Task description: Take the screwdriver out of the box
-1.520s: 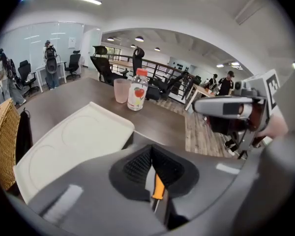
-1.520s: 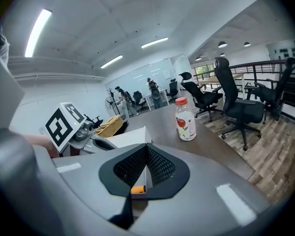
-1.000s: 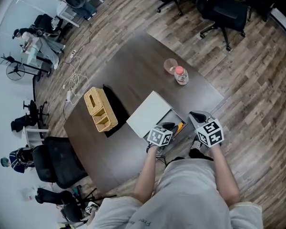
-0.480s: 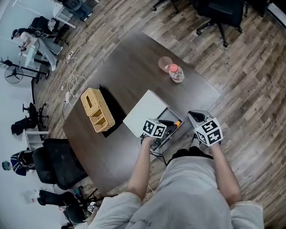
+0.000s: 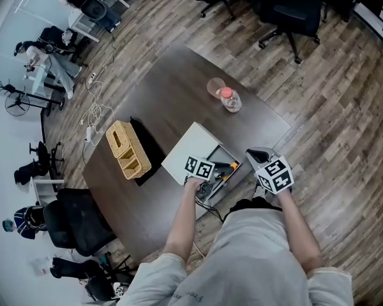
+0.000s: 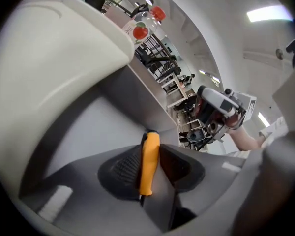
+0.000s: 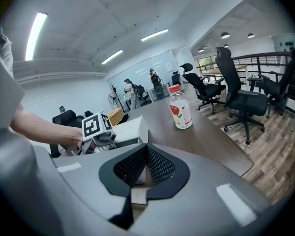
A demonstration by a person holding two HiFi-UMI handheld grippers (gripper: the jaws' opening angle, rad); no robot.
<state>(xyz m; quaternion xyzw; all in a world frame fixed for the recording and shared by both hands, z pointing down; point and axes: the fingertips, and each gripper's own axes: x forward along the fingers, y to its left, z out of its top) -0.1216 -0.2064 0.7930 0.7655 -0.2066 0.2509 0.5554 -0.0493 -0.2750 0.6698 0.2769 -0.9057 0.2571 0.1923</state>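
Note:
A white box point(image 5: 186, 152) lies on the dark table with its grey inside point(image 5: 222, 154) open toward me. My left gripper point(image 5: 207, 174) reaches into that opening. In the left gripper view its pads point(image 6: 123, 168) press on both sides of the orange handle of the screwdriver point(image 6: 149, 163); the jaws have just been opening, with the handle still between them. The box's white lid point(image 6: 54, 68) fills that view's upper left. My right gripper point(image 5: 260, 155) hangs at the table's near right edge beside the box, and its pads point(image 7: 160, 167) meet with nothing between them.
A bottle with a red cap point(image 5: 229, 99) stands further back on the table point(image 5: 172, 94). At the left lies a wicker basket point(image 5: 127, 148). Black office chairs point(image 5: 287, 8) stand beyond the far side, another chair point(image 5: 73, 218) at the near left. Cables point(image 5: 96, 116) trail on the floor.
The left gripper has rolled and tilted in the box's open end, shifting slightly toward the lid. The right gripper has stayed beside the box.

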